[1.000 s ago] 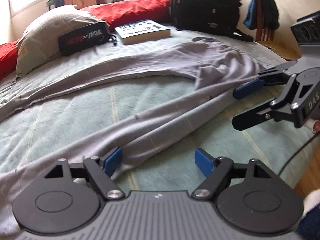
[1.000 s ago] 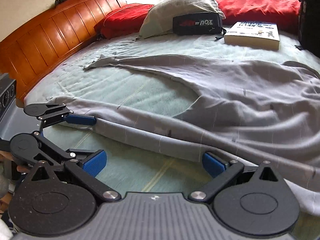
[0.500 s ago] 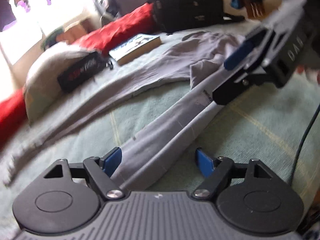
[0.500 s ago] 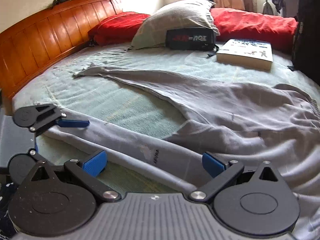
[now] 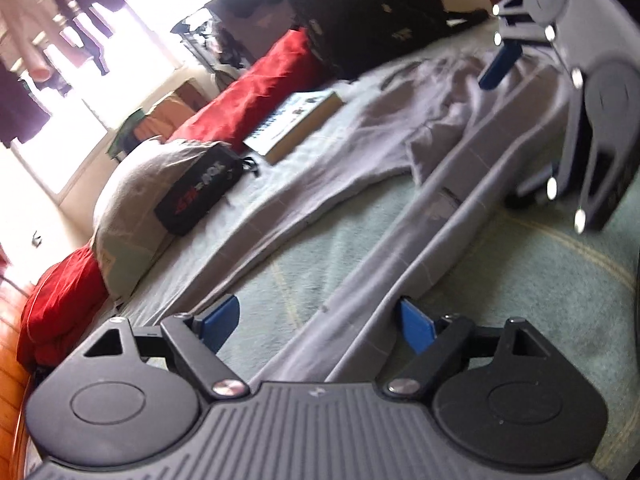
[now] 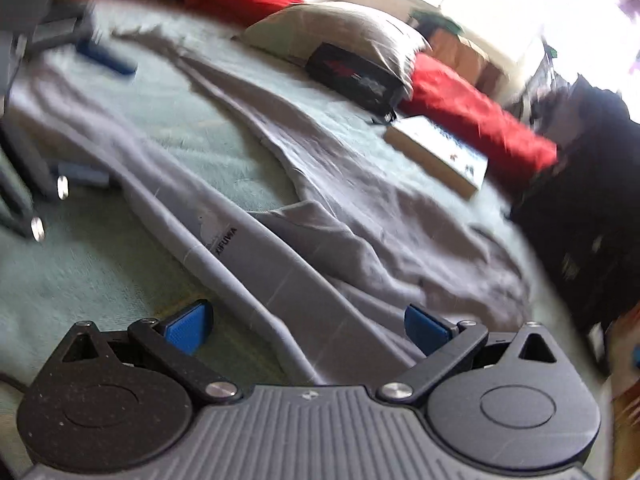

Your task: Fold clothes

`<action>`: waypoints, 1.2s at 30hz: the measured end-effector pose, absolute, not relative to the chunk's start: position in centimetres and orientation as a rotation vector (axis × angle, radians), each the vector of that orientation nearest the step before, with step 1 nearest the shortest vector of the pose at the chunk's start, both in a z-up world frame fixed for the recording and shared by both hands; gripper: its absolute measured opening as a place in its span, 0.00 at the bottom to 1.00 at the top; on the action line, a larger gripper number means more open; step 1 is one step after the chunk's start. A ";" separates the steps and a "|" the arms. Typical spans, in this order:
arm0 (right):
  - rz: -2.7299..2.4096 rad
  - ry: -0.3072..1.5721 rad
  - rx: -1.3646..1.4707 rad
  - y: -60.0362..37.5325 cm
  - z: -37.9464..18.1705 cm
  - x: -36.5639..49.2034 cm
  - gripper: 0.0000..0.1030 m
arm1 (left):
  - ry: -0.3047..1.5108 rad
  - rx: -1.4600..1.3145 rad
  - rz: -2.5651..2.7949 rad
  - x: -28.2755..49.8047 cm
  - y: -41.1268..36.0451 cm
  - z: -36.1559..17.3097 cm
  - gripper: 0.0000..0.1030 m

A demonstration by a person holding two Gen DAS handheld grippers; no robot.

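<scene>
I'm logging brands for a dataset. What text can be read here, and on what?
"XIFUNIA", roughly, letters small: grey trousers, near the leg seam.
Red and white logo on black pouch: too blurred to read.
Book cover print: too small to read.
Nothing else legible.

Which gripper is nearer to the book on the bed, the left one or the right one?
Right. The right gripper straddles the grey trousers near their wide upper part, toward the book. The left gripper straddles the far leg end, farther from it.
</scene>
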State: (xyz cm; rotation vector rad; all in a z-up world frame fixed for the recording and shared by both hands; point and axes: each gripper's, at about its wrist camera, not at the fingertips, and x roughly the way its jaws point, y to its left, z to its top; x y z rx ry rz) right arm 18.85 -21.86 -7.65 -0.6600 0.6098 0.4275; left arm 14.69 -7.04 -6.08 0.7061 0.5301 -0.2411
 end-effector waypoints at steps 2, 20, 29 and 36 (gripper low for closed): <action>0.414 0.554 -0.739 -20.6 -8.0 18.7 1.00 | 0.526 0.693 -0.234 14.7 -6.7 -5.7 0.83; 0.427 0.474 -0.675 -20.4 -4.2 17.3 1.00 | 0.360 0.933 -0.219 12.7 -9.2 -7.9 0.83; 0.574 0.466 -0.731 -19.4 -6.0 13.7 1.00 | 0.335 0.877 -0.192 11.4 -8.5 -7.6 0.83; 0.476 0.391 -0.889 -16.5 -8.7 13.9 1.00 | 0.362 0.881 -0.177 11.2 -7.7 -8.2 0.83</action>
